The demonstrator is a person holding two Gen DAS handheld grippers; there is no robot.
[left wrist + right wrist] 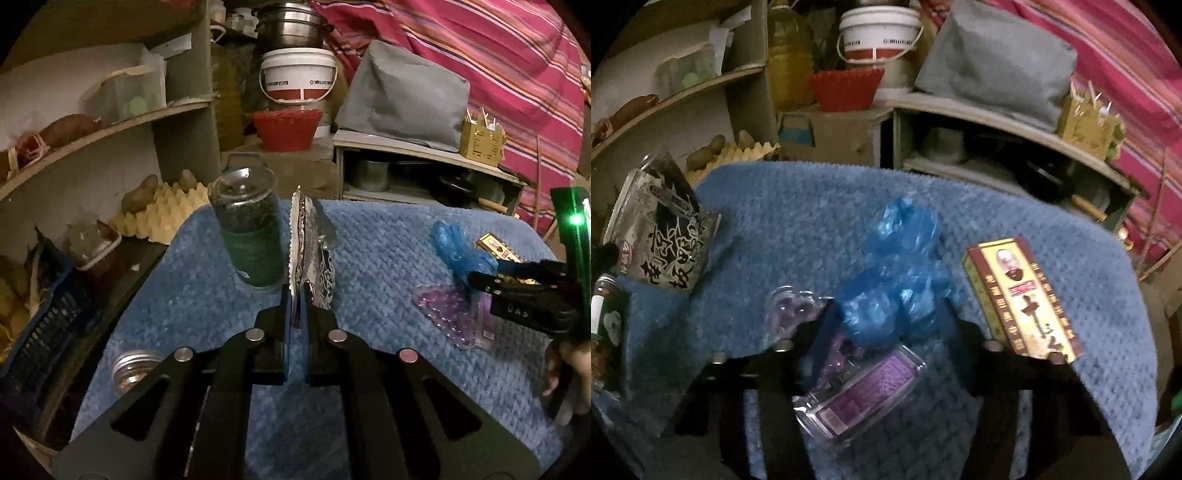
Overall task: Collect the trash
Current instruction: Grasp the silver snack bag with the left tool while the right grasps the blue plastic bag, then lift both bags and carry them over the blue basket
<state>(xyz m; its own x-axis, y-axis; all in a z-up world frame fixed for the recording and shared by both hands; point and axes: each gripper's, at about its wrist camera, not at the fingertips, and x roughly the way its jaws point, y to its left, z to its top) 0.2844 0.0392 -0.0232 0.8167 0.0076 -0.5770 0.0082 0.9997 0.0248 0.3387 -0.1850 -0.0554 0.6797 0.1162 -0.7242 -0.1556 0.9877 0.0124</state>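
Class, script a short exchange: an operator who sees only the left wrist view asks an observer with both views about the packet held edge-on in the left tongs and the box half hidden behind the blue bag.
Operator: The left tongs are shut on a packet, but I see only its edge. What is on its face?
Observer: The right wrist view shows a grey face with large black Chinese characters.
Operator: And the box behind the blue bag?
Observer: It is a long red and yellow carton with a man's portrait near its far end, lying flat on the blue cloth.
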